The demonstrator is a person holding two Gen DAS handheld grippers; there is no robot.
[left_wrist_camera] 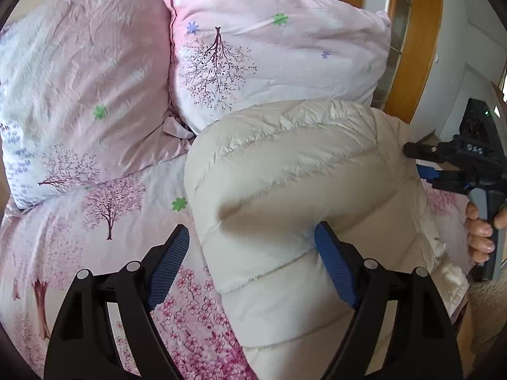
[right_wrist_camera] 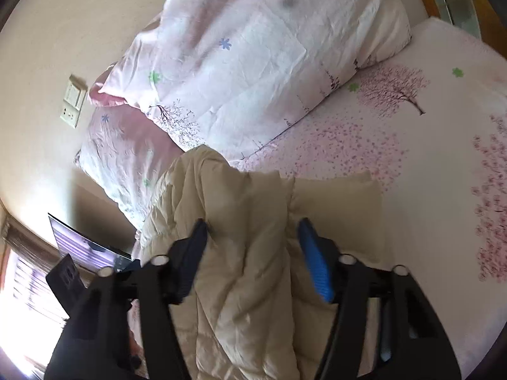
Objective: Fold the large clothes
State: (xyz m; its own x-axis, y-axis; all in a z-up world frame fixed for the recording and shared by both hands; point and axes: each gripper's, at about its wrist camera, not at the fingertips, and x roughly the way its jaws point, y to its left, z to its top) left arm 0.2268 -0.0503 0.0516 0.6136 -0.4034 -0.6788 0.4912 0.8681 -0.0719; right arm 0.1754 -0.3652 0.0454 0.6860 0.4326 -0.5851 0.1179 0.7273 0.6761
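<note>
The left gripper [left_wrist_camera: 252,247] stands wide over the puffy cream quilted jacket [left_wrist_camera: 301,174]. The right gripper [right_wrist_camera: 252,237] is half-open, jacket folds between its fingers.

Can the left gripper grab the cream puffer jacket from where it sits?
Probably yes. The left gripper is open, one finger already against the cream puffer jacket, the other over the floral bedsheet. Nothing blocks it.

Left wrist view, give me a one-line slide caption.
Open left hand-held gripper above a cream quilted jacket on a floral bedsheet, with two pillows behind.
</note>
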